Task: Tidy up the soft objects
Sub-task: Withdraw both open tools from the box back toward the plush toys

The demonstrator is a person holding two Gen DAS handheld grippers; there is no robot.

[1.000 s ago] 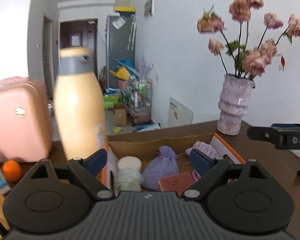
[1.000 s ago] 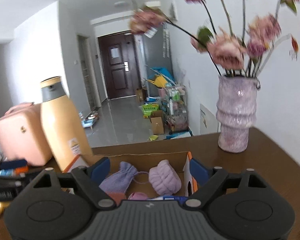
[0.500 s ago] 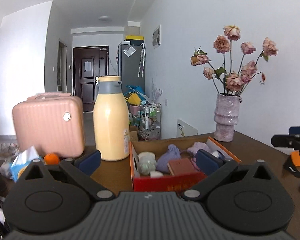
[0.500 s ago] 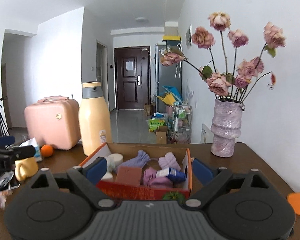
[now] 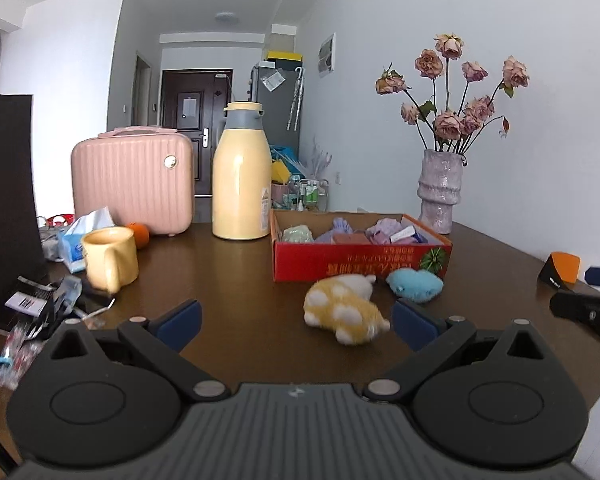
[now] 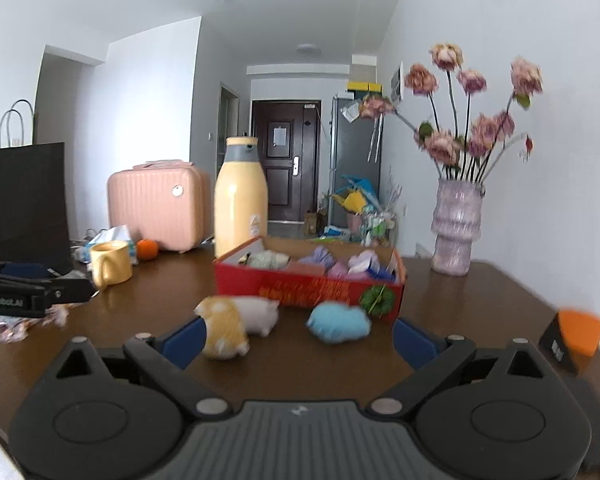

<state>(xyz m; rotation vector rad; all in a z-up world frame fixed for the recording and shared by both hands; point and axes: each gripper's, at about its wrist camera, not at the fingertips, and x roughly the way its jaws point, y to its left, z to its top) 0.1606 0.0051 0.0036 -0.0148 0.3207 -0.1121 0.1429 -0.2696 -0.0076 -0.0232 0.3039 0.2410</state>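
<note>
Both tongs stand apart and hold nothing: the left gripper (image 5: 296,322) low in its frame, the right gripper (image 6: 298,338) likewise. Centre frame, the yellow spotted plush (image 5: 342,314) lies on the brown table (image 5: 228,300), touching the white plush (image 5: 358,282) behind it; the blue plush (image 5: 415,285) sits just beside, near the red box (image 5: 360,262) front wall. Bare tabletop stretches left-centre toward the yellow mug (image 5: 110,260). At the right edge, an orange-topped block (image 6: 572,338) sits near the table's rim.
</note>
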